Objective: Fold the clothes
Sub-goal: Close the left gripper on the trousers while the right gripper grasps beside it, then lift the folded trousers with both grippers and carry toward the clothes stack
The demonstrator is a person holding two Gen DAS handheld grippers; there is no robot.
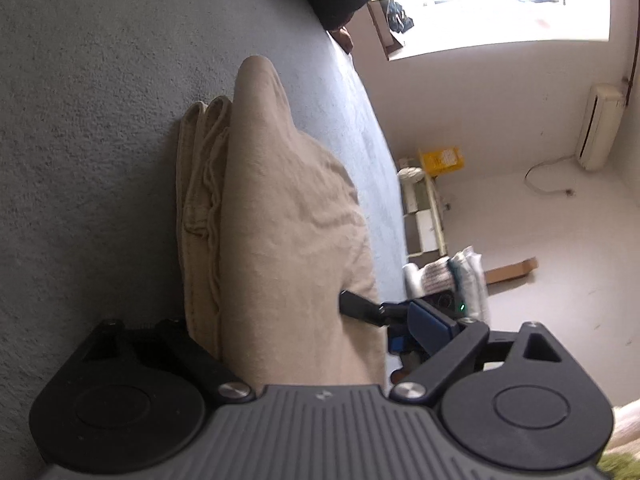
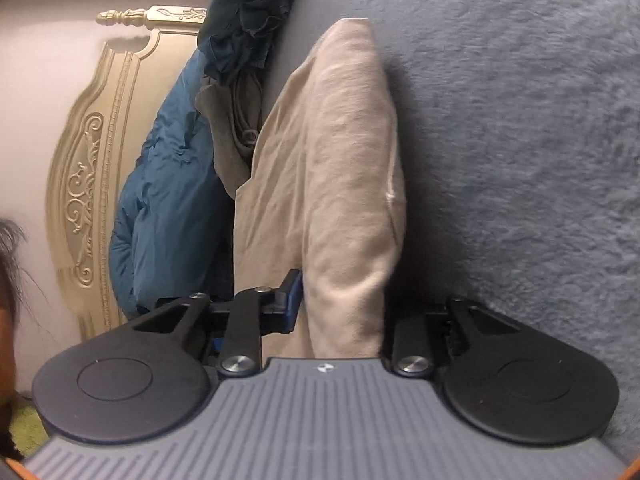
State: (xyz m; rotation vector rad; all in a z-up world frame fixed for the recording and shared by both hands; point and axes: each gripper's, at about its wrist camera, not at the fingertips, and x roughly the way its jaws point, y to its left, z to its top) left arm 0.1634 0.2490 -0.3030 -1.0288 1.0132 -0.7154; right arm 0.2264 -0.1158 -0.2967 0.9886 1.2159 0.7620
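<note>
A folded beige garment (image 1: 280,208) lies on the grey-blue fleece bed cover (image 1: 100,120). My left gripper (image 1: 280,320) is shut on the garment's near end, which fills the gap between the jaws; one finger (image 1: 360,306) shows on the right, the other is hidden under the cloth. In the right wrist view the same beige garment (image 2: 340,168) runs away from me over the cover (image 2: 520,140). My right gripper (image 2: 340,304) is shut on its near end, with one blue-padded finger (image 2: 290,296) pressed against the left side.
A pile of other clothes, a blue jacket (image 2: 172,200) and dark garments (image 2: 248,12), lies beyond the beige one near the carved headboard (image 2: 88,168). The bed edge (image 1: 380,152) drops to a floor with shelves and boxes (image 1: 428,208).
</note>
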